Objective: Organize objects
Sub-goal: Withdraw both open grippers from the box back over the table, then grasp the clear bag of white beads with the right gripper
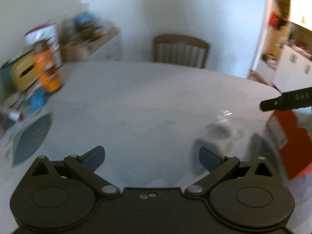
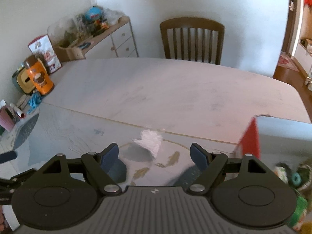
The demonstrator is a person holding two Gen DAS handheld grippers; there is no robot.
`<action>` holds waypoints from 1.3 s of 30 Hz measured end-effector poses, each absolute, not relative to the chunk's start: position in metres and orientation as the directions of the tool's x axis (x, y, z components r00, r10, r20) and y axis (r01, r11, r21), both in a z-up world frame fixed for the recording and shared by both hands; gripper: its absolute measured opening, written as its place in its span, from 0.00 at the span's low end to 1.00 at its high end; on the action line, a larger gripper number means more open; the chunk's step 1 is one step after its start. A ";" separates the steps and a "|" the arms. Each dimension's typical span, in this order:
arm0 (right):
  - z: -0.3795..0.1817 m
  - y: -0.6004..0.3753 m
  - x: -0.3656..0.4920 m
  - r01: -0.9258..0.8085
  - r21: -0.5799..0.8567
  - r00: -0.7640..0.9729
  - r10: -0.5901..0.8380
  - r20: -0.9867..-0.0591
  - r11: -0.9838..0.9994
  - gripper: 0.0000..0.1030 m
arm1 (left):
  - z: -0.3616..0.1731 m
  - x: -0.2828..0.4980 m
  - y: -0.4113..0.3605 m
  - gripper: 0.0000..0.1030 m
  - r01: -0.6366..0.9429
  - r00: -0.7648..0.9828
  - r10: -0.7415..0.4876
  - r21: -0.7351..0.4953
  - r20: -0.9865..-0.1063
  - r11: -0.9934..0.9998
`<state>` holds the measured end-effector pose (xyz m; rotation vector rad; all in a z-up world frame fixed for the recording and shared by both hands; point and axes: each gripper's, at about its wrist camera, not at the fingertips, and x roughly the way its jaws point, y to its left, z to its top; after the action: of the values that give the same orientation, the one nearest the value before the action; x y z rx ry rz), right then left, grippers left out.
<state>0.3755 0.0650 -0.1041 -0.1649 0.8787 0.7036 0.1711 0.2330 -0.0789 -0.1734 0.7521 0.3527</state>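
Note:
My left gripper (image 1: 151,157) is open over the white table (image 1: 146,97), nothing between its blue pads. A blurred clear plastic bag (image 1: 218,132) lies just ahead of its right finger. A red box (image 1: 286,140) stands at the right, with a finger of the right gripper (image 1: 286,101) reaching in above it. In the right wrist view my right gripper (image 2: 155,155) is open and empty above the crumpled plastic bag (image 2: 150,140). The red box (image 2: 251,138) stands to its right. A tip of the left gripper (image 2: 7,157) shows at the left edge.
An orange jar (image 2: 40,78), a red-and-white tin (image 2: 45,52), a yellow holder (image 2: 24,81), blue string (image 2: 34,100) and small items crowd the table's left edge. A wooden chair (image 2: 192,39) stands at the far side, a cluttered sideboard (image 2: 109,37) at back left. Green packaging (image 2: 294,185) lies at right.

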 end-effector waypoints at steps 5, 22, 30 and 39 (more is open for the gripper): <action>-0.124 0.094 0.383 -0.636 0.119 0.423 0.473 -0.773 0.763 0.78 | -0.089 0.139 0.259 0.98 -0.493 0.610 0.347 0.002 -0.712 0.870; -0.168 0.135 0.397 -0.655 0.066 0.389 0.411 -0.824 0.753 0.78 | -0.134 0.064 0.298 0.82 -0.696 0.416 0.439 0.032 -0.797 0.717; -0.182 0.143 0.401 -0.644 0.067 0.372 0.388 -0.843 0.762 0.78 | -0.144 0.064 0.309 0.65 -0.709 0.403 0.442 0.032 -0.801 0.705; -0.192 0.150 0.404 -0.633 0.072 0.364 0.379 -0.851 0.771 0.77 | -0.143 0.062 0.312 0.33 -0.721 0.410 0.461 0.030 -0.787 0.693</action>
<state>0.4039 0.1504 -0.1923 -0.2876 1.0039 0.6622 0.0619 0.3119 -0.1431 -0.3384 0.8680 0.7618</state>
